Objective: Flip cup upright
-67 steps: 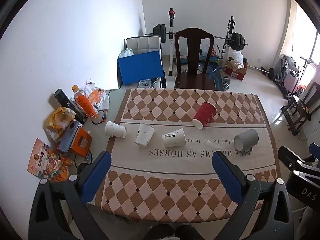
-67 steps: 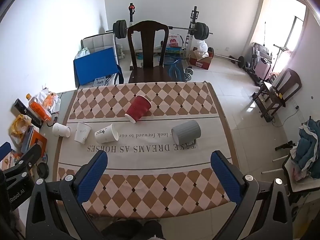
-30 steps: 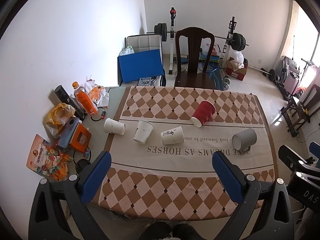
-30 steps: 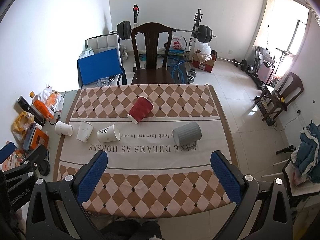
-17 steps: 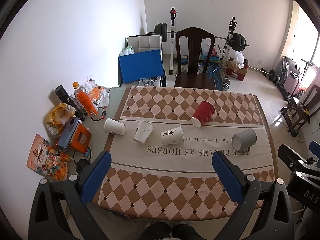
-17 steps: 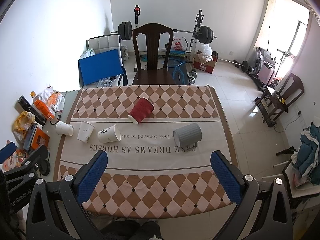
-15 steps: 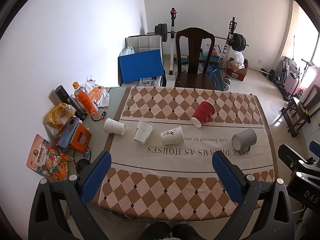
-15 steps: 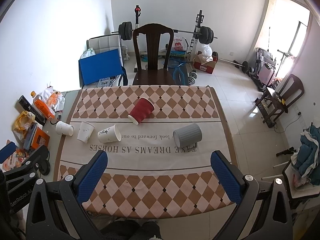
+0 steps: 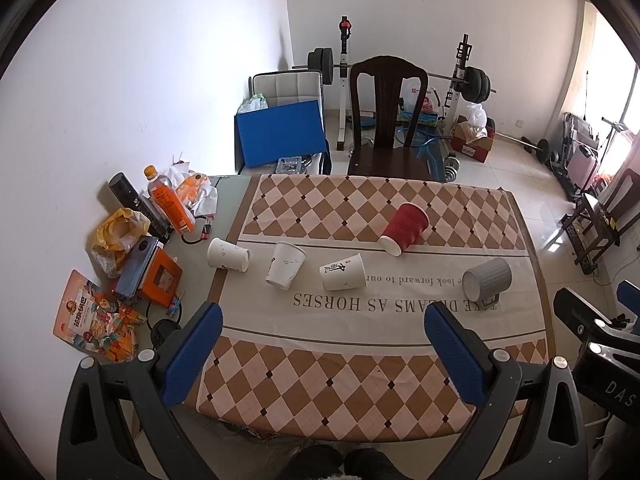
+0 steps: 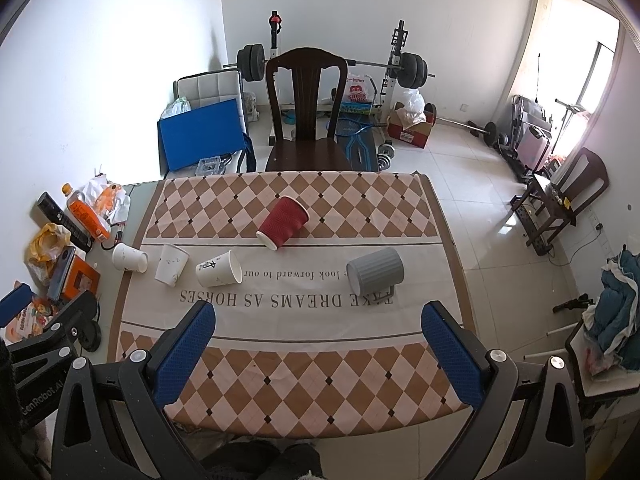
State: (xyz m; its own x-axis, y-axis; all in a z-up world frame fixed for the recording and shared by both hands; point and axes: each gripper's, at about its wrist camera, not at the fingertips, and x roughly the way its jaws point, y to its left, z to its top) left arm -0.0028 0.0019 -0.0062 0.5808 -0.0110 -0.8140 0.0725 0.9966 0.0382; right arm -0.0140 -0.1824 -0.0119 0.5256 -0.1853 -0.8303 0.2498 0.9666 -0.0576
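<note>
Several cups lie on their sides on the checkered tablecloth (image 9: 360, 364): a grey ribbed mug (image 9: 487, 280) (image 10: 376, 270) at the right, a red ribbed paper cup (image 9: 404, 224) (image 10: 283, 222) farther back, and three white paper cups (image 9: 343, 272) (image 9: 285, 265) (image 9: 228, 254) in a row at the left (image 10: 218, 269). My left gripper (image 9: 323, 344) is open and empty, high above the table's near edge. My right gripper (image 10: 318, 342) is open and empty, also high above the near edge.
Clutter sits on the table's left edge: an orange drink bottle (image 9: 168, 200), a black can (image 9: 134, 202), a yellow bag (image 9: 118, 232), an orange box (image 9: 160, 280), snack packets (image 9: 96, 322). A dark wooden chair (image 9: 384, 120) stands behind the table, with gym equipment beyond.
Both grippers rose and pulled back slightly, so the table looks a little farther away. The cups have not moved. Both grippers stayed open.
</note>
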